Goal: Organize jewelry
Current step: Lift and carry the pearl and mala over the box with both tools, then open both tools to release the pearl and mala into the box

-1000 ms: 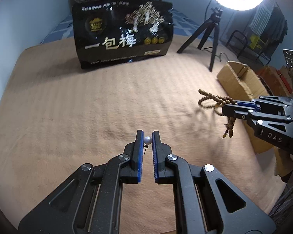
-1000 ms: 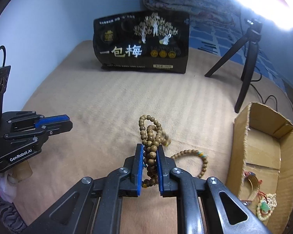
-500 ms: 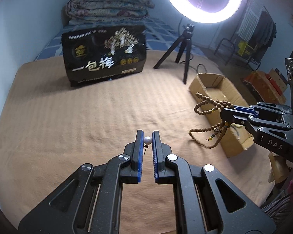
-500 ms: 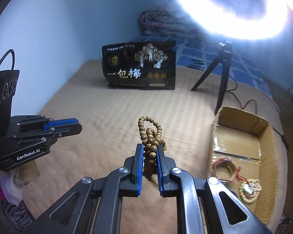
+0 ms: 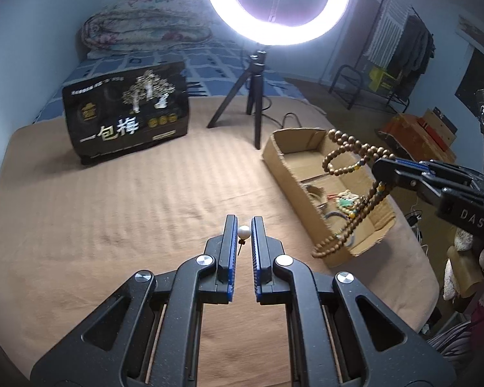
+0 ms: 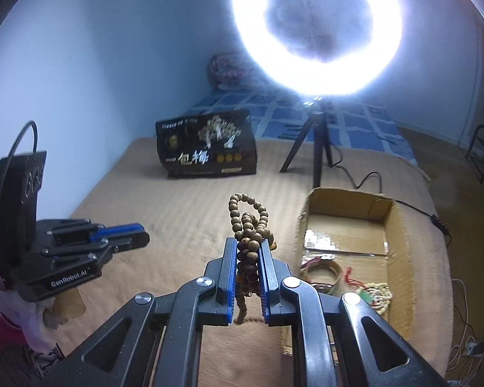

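left gripper (image 5: 244,225) pinches pearl pin (image 5: 244,232) — stem down | right gripper (image 6: 247,248) clamps bead strand (image 6: 249,222) — hanging vertical

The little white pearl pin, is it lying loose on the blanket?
No, the pearl pin is pinched between the fingertips of the left gripper, held above the tan blanket.

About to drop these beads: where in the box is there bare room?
The cardboard box is bare at its far half, by the tripod. Its near half is crowded with bracelets. The right gripper holds the wooden beads.
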Demonstrator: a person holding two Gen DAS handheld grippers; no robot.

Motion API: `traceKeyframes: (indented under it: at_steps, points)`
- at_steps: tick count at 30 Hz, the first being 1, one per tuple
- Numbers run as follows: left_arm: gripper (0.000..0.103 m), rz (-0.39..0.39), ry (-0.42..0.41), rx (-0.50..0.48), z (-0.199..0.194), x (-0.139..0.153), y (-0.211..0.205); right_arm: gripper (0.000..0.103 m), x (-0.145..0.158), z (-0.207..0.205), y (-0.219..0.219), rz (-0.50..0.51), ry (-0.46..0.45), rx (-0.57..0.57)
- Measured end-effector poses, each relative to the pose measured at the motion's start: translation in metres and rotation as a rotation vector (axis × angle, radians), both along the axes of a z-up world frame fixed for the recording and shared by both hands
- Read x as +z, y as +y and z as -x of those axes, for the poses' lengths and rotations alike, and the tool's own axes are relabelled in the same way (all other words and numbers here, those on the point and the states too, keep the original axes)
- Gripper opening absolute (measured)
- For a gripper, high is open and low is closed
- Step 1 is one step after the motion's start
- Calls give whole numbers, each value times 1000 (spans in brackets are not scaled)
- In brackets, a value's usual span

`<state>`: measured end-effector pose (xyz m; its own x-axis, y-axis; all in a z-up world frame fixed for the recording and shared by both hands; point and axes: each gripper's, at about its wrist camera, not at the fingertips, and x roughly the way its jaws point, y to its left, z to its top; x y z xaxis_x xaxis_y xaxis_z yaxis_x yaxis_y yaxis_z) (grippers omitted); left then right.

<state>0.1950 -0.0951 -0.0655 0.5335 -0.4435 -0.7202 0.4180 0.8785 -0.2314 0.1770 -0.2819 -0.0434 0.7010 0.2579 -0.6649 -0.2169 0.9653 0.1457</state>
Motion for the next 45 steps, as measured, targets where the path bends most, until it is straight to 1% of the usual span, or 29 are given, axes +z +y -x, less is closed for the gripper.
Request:
traceKeyframes:
  at_steps: [6, 14, 21, 32, 36, 45]
  points:
    - [7, 6, -8, -31, 3, 7, -23, 10, 14, 9, -26, -17, -34, -46]
    - [7, 16, -13, -67, -1, 12, -56, 10, 16, 15, -63, -6, -41, -114]
    - [7, 23, -12, -89, -13, 10, -84, 10, 7, 14, -87, 9, -18, -160]
    - [7, 33, 12, -98, -41, -5, -126, 10, -14, 6, -109, 18, 33, -198]
    - [7, 43, 27, -87, -51, -11, -135, 10, -23, 4, -116, 18, 53, -209]
    - [7, 26, 24, -76, -68, -20, -153, 10, -40, -7, -125, -1, 91, -222]
